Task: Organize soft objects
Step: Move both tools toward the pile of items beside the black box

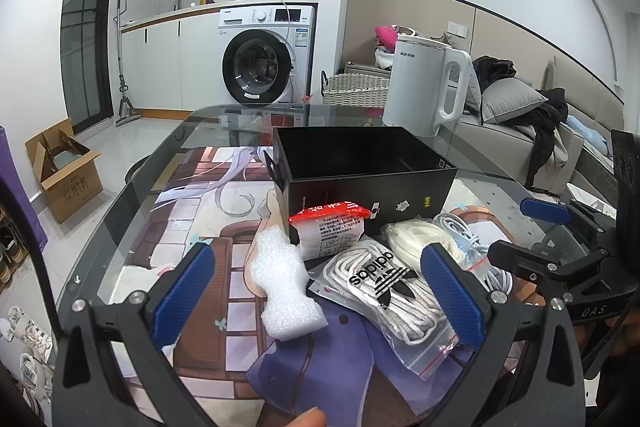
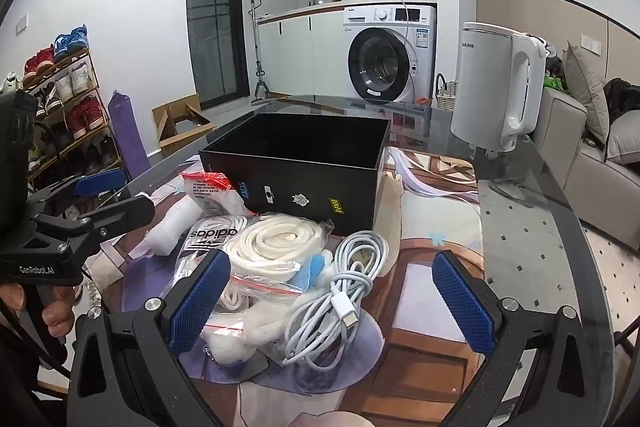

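White foam piece [image 1: 282, 287], bagged laces [image 1: 394, 291] and coiled cable [image 2: 340, 291] lie before the open black box [image 2: 296, 163].

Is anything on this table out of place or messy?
Yes: the soft things sit in a loose heap in front of the open black box, none inside. A white cable sprawls over bagged laces; a foam piece lies apart. Nothing looks spilled or damaged.

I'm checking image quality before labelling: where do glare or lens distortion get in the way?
Left wrist view: the glass table mirrors the room and straight edges bow outward. Right wrist view: dark fisheye corners, and the black box shows almost no interior detail.
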{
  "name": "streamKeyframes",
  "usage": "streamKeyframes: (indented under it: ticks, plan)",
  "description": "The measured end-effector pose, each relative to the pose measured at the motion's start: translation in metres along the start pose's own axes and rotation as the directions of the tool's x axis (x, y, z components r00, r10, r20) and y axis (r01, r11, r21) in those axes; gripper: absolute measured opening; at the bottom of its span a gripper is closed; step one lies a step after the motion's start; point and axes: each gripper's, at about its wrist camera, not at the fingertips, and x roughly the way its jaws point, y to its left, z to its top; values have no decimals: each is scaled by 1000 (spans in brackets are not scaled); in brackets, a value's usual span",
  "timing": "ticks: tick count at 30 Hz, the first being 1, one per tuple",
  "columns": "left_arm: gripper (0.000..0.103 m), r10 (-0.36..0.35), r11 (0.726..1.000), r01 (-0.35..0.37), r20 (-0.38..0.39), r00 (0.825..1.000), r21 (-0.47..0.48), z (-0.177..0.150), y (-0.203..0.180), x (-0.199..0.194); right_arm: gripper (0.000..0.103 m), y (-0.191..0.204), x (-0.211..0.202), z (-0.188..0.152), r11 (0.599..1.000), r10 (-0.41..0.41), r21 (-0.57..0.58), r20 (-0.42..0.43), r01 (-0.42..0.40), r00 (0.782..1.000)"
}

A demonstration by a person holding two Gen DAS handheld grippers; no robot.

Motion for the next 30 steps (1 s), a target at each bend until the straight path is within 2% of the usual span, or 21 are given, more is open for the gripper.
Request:
streamKeyframes:
  ticks: [30]
  plan:
    - [103,8,1000,-8,-9,1000,5,-2,8,1,103,-1,2,-1,1000,-13,6,-12,13,1000]
